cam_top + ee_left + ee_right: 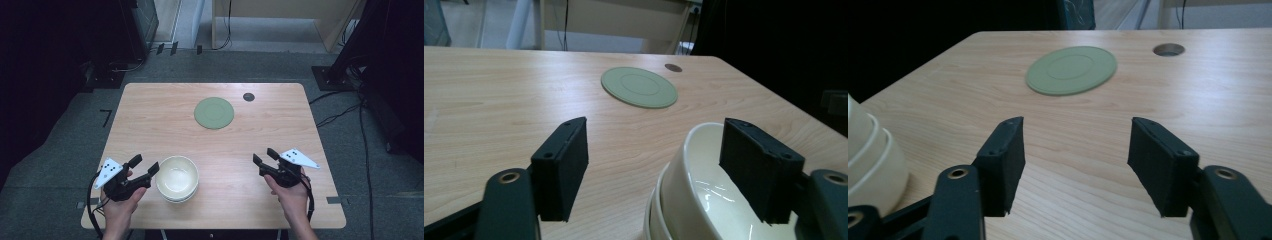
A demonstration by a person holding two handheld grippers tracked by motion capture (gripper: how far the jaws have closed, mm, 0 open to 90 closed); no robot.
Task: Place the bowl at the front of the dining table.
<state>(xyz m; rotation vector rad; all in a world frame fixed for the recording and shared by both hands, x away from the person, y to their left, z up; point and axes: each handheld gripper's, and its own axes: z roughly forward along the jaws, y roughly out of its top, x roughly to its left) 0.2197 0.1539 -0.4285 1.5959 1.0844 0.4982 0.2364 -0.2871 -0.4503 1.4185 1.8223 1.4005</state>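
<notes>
Light wooden table (280, 135) with rounded corners; wide bare surface between the near edge and the flat round green plate (214, 112) at the far middle; small dark round hole (248, 96) just beside the plate. Left gripper (146, 164) held low at the near left, jaws parted, straddling the rim of the stack of cream glossy ceramic bowls (177, 178): one jaw over the bowl's inside, the other outside, pads not pressing. Right gripper (265, 156) near the right edge, well apart from the bowls, jaws spread, nothing between them. Bowls nested, upright, near the front edge, left of centre.
</notes>
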